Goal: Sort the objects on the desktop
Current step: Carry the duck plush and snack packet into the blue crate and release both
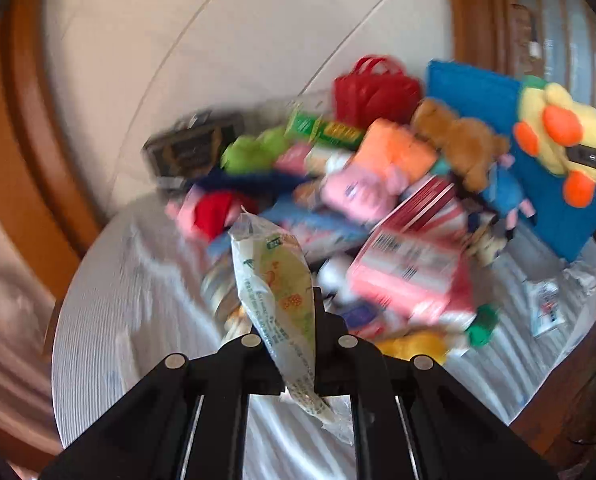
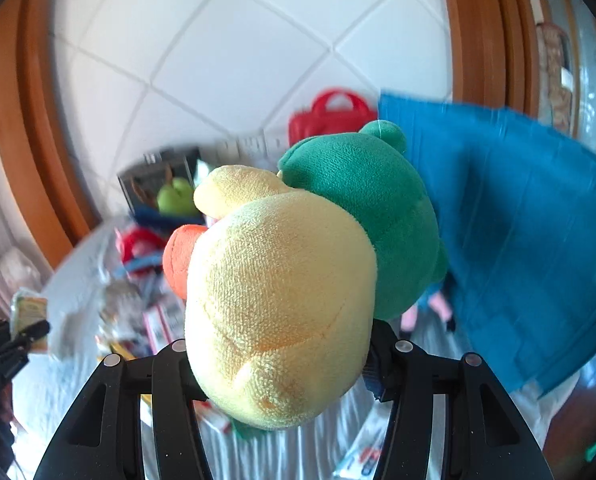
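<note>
Left gripper (image 1: 298, 344): jaws pinching a crinkled pale printed plastic snack packet (image 1: 274, 280), held above the white-clothed table (image 1: 138, 320). Right gripper (image 2: 282, 354): jaws clamping a yellow-and-green plush duck (image 2: 282, 300), before the upright blue fabric bin (image 2: 517, 240) at the table's far edge.

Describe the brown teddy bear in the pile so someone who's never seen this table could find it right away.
Start at the big blue bin at the far right of the table. The brown teddy bear lies against its front, atop the heap, right of an orange plush block. It is the pile's only brown, furry toy.
</note>
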Demonstrator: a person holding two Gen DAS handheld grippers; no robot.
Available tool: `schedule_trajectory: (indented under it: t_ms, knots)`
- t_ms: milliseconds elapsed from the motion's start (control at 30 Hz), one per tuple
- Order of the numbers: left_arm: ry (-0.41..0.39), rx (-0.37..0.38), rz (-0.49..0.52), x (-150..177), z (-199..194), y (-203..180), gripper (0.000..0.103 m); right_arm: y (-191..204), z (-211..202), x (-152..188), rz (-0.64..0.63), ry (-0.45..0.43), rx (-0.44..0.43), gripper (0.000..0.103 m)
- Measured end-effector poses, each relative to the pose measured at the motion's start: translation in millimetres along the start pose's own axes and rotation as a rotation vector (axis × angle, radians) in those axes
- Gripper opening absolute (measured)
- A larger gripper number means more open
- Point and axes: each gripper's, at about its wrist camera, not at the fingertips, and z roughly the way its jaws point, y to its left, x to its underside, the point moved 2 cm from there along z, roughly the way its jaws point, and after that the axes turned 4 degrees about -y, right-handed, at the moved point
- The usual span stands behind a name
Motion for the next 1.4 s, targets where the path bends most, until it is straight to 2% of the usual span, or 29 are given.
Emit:
schedule_trajectory:
  t_ms: [200, 267, 367, 467, 633, 767, 800, 833, 867, 900, 933, 1033, 1100, 1167, 1400]
  knots:
    - [-0.182, 0.174, 0.124, -104, -20, -97, 0.008, -22, -62, -56, -0.018, -0.173, 0.055, 0.055]
    - [-0.241, 0.248, 0.160, -141, -25, -140, 0.008, -45, -86, -74, 0.003, -0.226, 0.073, 0.056]
    - [-0.321, 0.322, 0.220, -193, -31, -210, 0.008, -93, -119, -97, -0.006, -0.281, 0.152, 0.057]
    - [-0.355, 0.416, 0.224, -240, -28, -281, 0.008, -146, -140, -113, -0.022, -0.290, 0.213, 0.058]
    - [-0.352, 0.473, 0.246, -289, -5, -380, 0.008, -247, -139, -131, -0.014, -0.238, 0.297, 0.058]
    - [-0.327, 0.460, 0.240, -313, 15, -430, 0.011, -315, -118, -147, 0.018, -0.180, 0.321, 0.061]
    - [-0.315, 0.449, 0.236, -320, 18, -443, 0.012, -328, -114, -149, 0.013, -0.166, 0.329, 0.068]
    - [-0.295, 0.436, 0.237, -326, 24, -455, 0.018, -342, -109, -154, 0.007, -0.152, 0.352, 0.075]
    - [-0.287, 0.425, 0.237, -327, 27, -460, 0.025, -351, -106, -159, 0.004, -0.149, 0.370, 0.077]
    - [-0.278, 0.406, 0.236, -330, 31, -468, 0.028, -359, -105, -166, -0.003, -0.149, 0.388, 0.087]
    - [-0.269, 0.386, 0.231, -335, 35, -476, 0.036, -367, -106, -173, -0.007, -0.156, 0.395, 0.099]
    - [-0.272, 0.375, 0.203, -341, 32, -486, 0.060, -376, -112, -189, -0.005, -0.219, 0.396, 0.101]
    - [-0.277, 0.392, 0.181, -343, 31, -482, 0.068, -380, -117, -196, 0.013, -0.252, 0.377, 0.101]
    - [-0.284, 0.398, 0.165, -345, 32, -481, 0.082, -381, -123, -197, 0.041, -0.282, 0.358, 0.101]
    - [-0.289, 0.290, 0.180, -336, 39, -482, 0.082, -383, -137, -181, 0.052, -0.312, 0.336, 0.101]
